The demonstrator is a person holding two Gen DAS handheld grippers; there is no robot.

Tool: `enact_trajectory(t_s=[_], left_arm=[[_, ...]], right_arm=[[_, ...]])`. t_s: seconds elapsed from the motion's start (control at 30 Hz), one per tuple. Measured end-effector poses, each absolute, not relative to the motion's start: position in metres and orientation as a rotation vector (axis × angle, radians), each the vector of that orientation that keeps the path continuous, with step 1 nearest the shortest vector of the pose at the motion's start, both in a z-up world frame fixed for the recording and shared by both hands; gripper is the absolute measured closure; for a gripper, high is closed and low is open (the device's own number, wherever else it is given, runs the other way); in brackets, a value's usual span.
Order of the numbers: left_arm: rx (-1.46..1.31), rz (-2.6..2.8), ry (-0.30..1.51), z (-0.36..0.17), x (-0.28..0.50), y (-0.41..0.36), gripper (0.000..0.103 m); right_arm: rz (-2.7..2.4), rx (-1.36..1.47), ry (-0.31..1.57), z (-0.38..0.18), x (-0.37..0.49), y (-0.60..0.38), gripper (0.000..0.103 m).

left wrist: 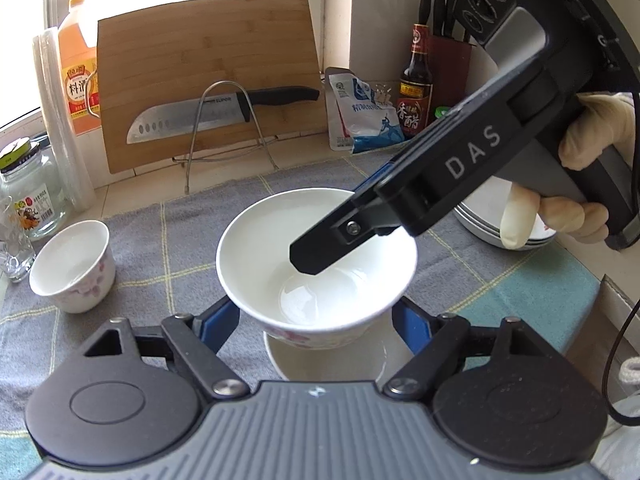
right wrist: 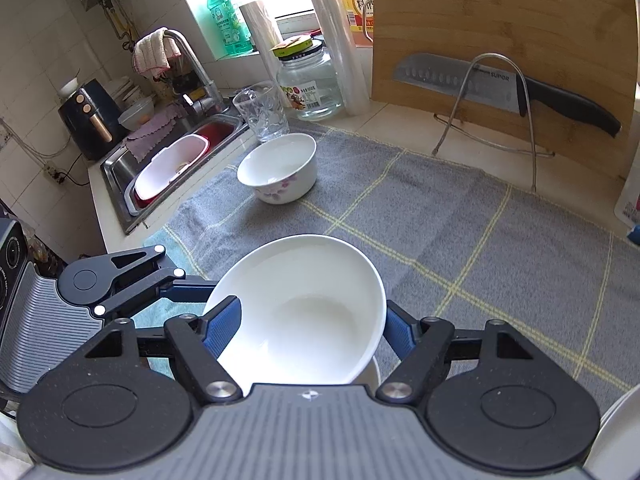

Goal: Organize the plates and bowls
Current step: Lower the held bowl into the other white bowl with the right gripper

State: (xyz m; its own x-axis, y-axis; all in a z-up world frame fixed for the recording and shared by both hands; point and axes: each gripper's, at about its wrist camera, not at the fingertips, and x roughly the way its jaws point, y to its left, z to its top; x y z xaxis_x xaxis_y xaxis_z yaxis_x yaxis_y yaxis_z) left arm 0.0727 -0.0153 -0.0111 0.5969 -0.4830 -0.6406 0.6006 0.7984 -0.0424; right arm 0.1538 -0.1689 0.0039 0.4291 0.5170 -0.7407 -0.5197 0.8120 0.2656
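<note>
Where tiled walls meet, checked cloth [right wrist: 440, 240] covers counter [right wrist: 400, 120].

"SUPOR" marks the knife blade [left wrist: 188, 120]; "DAS" the right gripper [left wrist: 304, 262].

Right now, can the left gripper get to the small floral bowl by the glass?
Probably not yet: the left gripper is shut on the large bowl, with the right gripper on it too. The grey cloth towards the small floral bowl looks bare, so once freed, likely yes.
</note>
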Motion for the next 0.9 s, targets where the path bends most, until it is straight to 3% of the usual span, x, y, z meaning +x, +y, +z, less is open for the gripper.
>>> enact_trajectory(t_s=[0.9], left_arm=[[0.24,-0.653,0.762,-0.025,0.059,-0.026,0.02]], right_arm=[[0.638,0.001,0.991,-0.021,0.136,-0.175,0.022]])
